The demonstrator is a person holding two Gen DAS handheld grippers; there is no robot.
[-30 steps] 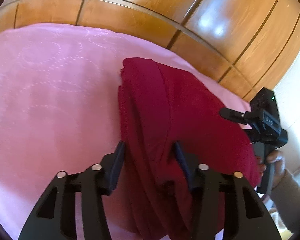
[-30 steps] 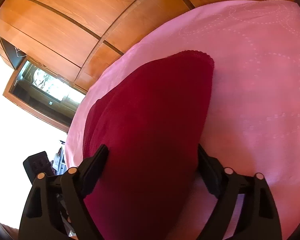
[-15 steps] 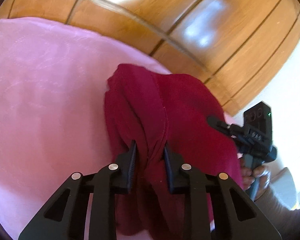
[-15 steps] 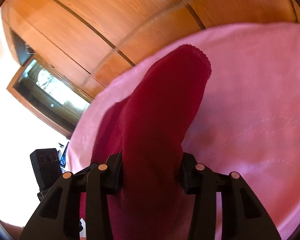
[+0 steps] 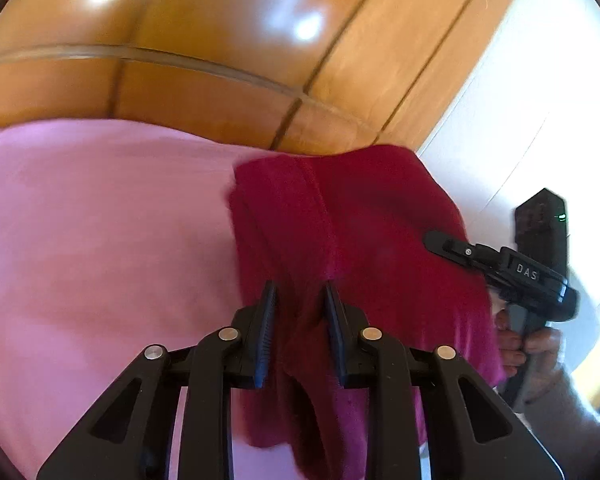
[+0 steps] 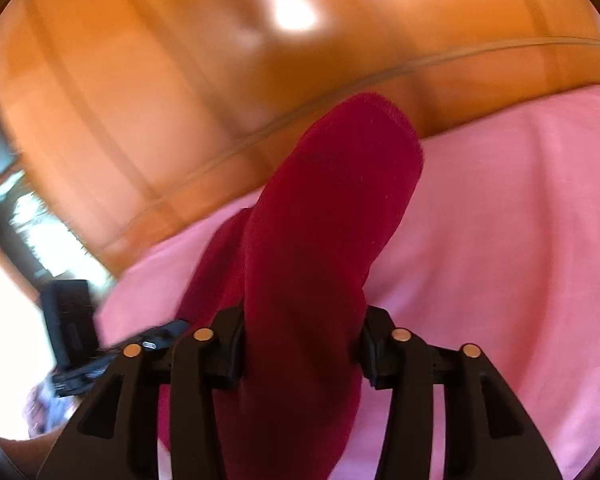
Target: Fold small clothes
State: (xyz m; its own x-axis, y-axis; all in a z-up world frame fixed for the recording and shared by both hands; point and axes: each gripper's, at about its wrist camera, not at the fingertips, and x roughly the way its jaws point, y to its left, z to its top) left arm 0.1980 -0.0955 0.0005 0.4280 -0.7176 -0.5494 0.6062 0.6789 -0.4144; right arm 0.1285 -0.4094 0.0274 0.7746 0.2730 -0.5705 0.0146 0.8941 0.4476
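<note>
Dark red garment (image 5: 364, 216), pink bedcover (image 5: 100, 220), orange-brown wood panels (image 5: 204, 92)

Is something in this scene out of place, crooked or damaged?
Nothing stands out. The dark red garment is bunched and lifted off the pink bedcover, gripped by the left gripper and right gripper.

right gripper (image 6: 304, 340): jaws easing open a touch, pads pressing a thick fold of the dark red garment (image 6: 320, 240)
under it: pink bedspread (image 6: 500, 220)
behind: glossy wooden panels (image 6: 180, 80)
lower left: left gripper (image 6: 112, 344), pretty blurry
</note>
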